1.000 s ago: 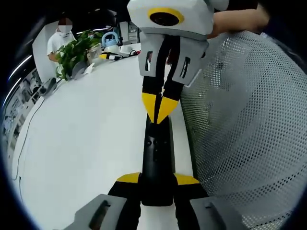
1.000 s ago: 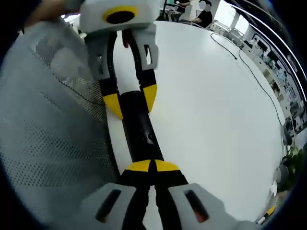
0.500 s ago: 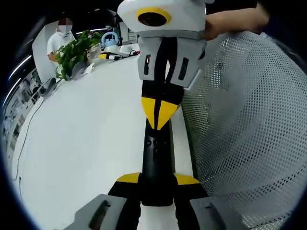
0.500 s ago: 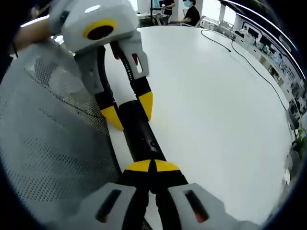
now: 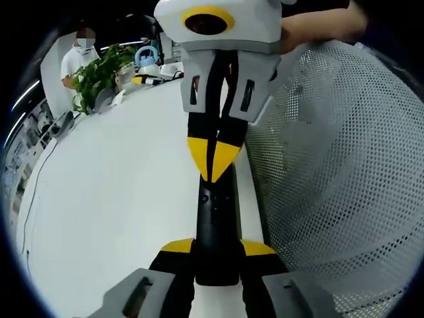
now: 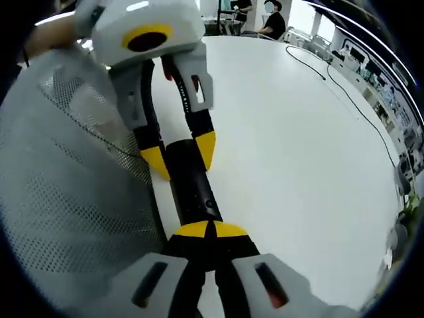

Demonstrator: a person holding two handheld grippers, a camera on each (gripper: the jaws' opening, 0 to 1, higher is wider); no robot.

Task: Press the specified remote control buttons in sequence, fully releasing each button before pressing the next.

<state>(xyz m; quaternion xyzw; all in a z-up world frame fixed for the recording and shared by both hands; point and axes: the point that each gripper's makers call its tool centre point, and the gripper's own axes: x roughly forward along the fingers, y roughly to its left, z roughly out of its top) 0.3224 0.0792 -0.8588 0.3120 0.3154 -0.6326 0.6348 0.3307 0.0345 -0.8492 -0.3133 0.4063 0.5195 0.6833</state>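
Note:
A slim black remote (image 5: pixel 215 218) lies along the edge of the white table (image 5: pixel 112 199). My left gripper (image 5: pixel 217 248) is shut on the remote's near end, one yellow-tipped jaw on each side. My right gripper (image 5: pixel 213 159) comes in from the top, shut, with its joined yellow tips resting on the remote's upper face just above a small button. In the right gripper view the right gripper (image 6: pixel 211 230) touches the remote (image 6: pixel 192 189) with shut tips, and the left gripper (image 6: pixel 180 154) clasps the far end.
A grey mesh chair back (image 5: pixel 331 165) stands tight against the table edge beside the remote, also seen as the mesh (image 6: pixel 66 199). A potted plant (image 5: pixel 99 69) and a person (image 5: pixel 76 53) are at the far end. A thin cable (image 6: pixel 351 99) crosses the table.
The right gripper's shut tips have slid a little along the remote toward the left gripper's jaws. The left gripper's hold on the remote is the same.

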